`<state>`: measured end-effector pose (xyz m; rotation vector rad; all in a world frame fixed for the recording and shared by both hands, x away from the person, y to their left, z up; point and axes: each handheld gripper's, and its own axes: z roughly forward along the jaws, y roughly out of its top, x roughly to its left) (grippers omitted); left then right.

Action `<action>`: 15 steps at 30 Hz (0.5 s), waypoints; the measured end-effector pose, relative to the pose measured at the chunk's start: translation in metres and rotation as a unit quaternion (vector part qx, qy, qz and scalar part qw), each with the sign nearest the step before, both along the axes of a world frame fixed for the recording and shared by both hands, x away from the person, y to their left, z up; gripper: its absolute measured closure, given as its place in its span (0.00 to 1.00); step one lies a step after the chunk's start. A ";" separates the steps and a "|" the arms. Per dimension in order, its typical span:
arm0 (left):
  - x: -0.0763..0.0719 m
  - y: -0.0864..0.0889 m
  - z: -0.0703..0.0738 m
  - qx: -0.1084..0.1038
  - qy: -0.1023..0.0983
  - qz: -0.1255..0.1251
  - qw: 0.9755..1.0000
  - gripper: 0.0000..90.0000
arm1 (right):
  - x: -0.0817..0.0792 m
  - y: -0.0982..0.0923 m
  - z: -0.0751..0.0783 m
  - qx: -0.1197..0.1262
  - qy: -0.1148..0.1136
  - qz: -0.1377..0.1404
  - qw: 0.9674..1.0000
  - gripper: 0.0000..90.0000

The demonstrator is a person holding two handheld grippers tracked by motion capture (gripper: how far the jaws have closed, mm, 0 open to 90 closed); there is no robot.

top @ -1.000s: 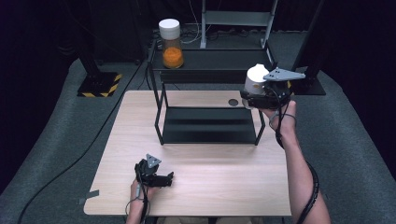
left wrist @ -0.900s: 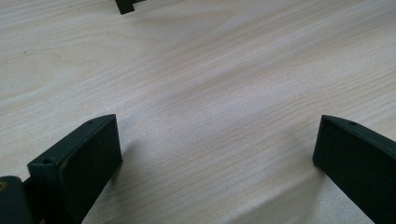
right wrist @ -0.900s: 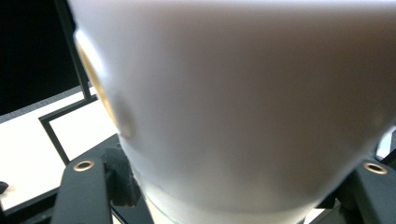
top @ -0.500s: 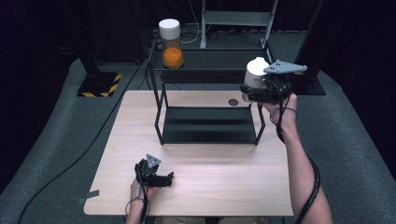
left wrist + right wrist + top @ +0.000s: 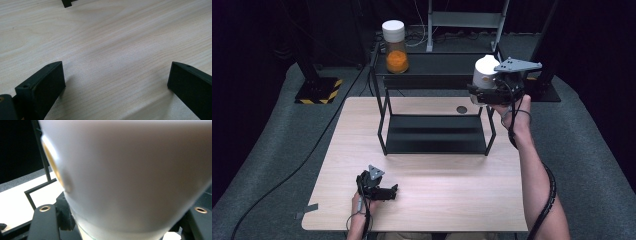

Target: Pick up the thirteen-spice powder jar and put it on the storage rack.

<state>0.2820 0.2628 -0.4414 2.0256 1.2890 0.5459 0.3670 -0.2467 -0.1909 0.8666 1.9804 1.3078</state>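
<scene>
Right gripper (image 5: 482,92) clamps a white-capped jar (image 5: 484,72), its glass base clear

A pale wood table (image 5: 427,200) carries a black two-tier shelf (image 5: 435,141) at its far side — a jar (image 5: 395,46) stands on the shelf's top, left end.

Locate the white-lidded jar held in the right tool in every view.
High view: the jar is at upper right, gripped by the right tool beside the black shelf's top tier.
Left gripper view: not in it.
Right gripper view: the jar looms close, blurred.
Shared landmark: the wooden table.
</scene>
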 end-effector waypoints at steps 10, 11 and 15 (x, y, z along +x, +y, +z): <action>0.000 0.000 0.000 0.000 0.000 0.000 1.000 0.01 | 0.002 0.000 0.008 0.003 0.000 0.002 1.000 0.33; 0.000 0.000 0.000 0.000 0.000 0.000 1.000 0.01 | 0.003 0.000 0.009 0.004 0.000 0.001 1.000 0.33; 0.000 0.000 0.000 0.000 0.000 0.000 1.000 0.01 | 0.004 0.000 0.012 0.006 -0.002 0.002 1.000 0.34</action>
